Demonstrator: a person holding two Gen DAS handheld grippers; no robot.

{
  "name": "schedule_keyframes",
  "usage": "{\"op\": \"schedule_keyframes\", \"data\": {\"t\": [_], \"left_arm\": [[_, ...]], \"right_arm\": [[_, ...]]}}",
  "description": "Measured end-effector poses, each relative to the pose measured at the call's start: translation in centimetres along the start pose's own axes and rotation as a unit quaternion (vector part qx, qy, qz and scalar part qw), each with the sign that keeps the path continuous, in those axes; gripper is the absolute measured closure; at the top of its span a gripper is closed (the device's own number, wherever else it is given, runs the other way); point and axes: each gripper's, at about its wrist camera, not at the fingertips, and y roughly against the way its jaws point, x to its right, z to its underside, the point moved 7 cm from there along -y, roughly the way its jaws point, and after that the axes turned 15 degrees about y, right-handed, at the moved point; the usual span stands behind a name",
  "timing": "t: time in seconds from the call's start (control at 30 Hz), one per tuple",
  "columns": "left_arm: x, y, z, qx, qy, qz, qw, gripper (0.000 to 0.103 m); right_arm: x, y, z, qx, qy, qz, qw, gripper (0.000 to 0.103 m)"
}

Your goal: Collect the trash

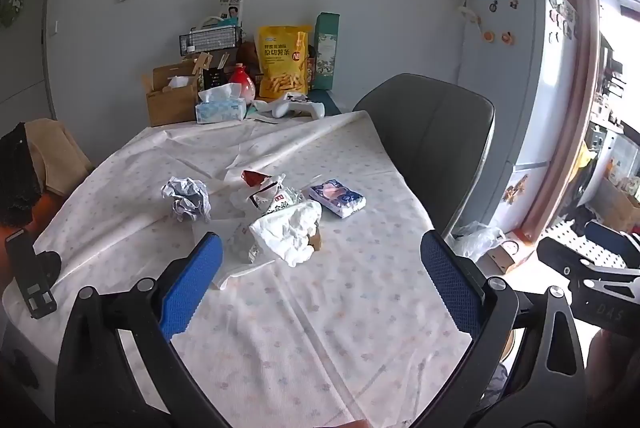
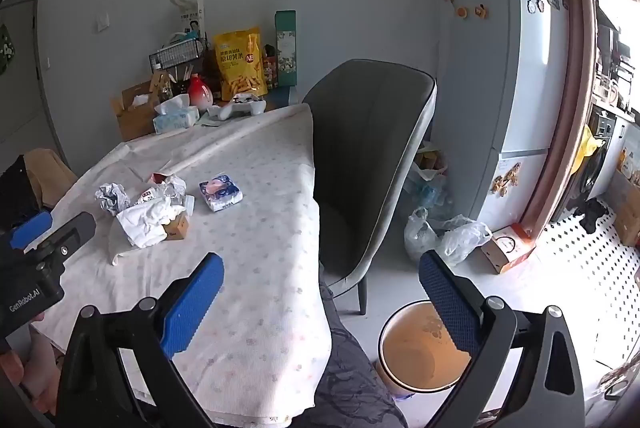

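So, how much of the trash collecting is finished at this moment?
Nothing looks done: the bin on the floor appears empty. Nothing is in hand: the left gripper and right gripper are both open and hold nothing. All is left on the tablecloth: the crumpled paper ball, the white tissue, the wrappers and the small tissue pack.
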Motion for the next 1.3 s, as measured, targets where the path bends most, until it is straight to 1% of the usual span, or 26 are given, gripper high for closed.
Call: {"op": "schedule_keyframes", "data": {"t": [0.03,0.07,0.27,0.3,0.33,0.4,0.43,0.47,0.5,0.6,0.87,1.2,1.3], "left_arm": [[0.0,0.0,0.0,-0.002,0.002,0.002,1.0,0.004],[0.0,-0.1,0.0,-0.003,0.004,0.004,1.0,0.004],[0.6,0.0,0.5,-0.002,-0.002,0.0,1.0,0.004],[0.3,0.0,0.3,-0.003,0.007,0.003,1.0,0.004],[0.5,0.1,0.3,-0.002,0.006,0.004,1.0,0.004],[0.8,0.2,0.3,0.002,0.005,0.002,1.0,0.004],[1.0,0.1,0.4,0.002,0.006,0.002,1.0,0.004],[0.0,0.3,0.1,0.003,0.013,0.01,0.9999,0.004],[-0.1,0.5,0.0,0.004,0.016,0.01,0.9998,0.004],[-0.2,0.7,0.0,0.009,0.018,0.009,0.9998,0.004],[-0.4,1.4,-0.1,0.013,0.021,0.019,0.9995,0.004],[-0.3,1.8,0.2,0.008,0.026,0.018,0.9995,0.004],[-0.8,1.6,0.0,0.006,0.029,0.019,0.9994,0.004]], "right_arm": [[0.1,0.0,0.3,0.0,0.001,0.001,1.0,0.007],[-0.1,0.3,0.2,0.012,0.012,0.01,1.0,0.007],[0.3,0.8,-0.6,0.011,0.008,0.005,1.0,0.007],[0.3,0.8,-0.7,0.01,0.008,0.005,1.0,0.007],[0.3,1.1,-0.7,0.019,0.006,0.005,1.0,0.007],[0.3,1.3,-1.1,0.02,0.003,0.003,1.0,0.007],[0.3,1.2,-0.4,0.023,0.001,0.004,1.0,0.007],[0.2,1.3,-0.5,0.024,0.003,0.004,1.0,0.007],[0.2,1.3,-0.5,0.024,0.004,0.003,1.0,0.007],[0.1,1.3,-0.6,0.025,0.006,-0.001,1.0,0.007],[-0.1,1.4,-0.7,0.026,0.008,-0.004,1.0,0.007],[-0.4,1.7,-0.7,0.032,0.014,-0.006,0.999,0.007],[-0.4,2.0,-0.9,0.036,0.016,-0.003,0.999,0.007]]}}
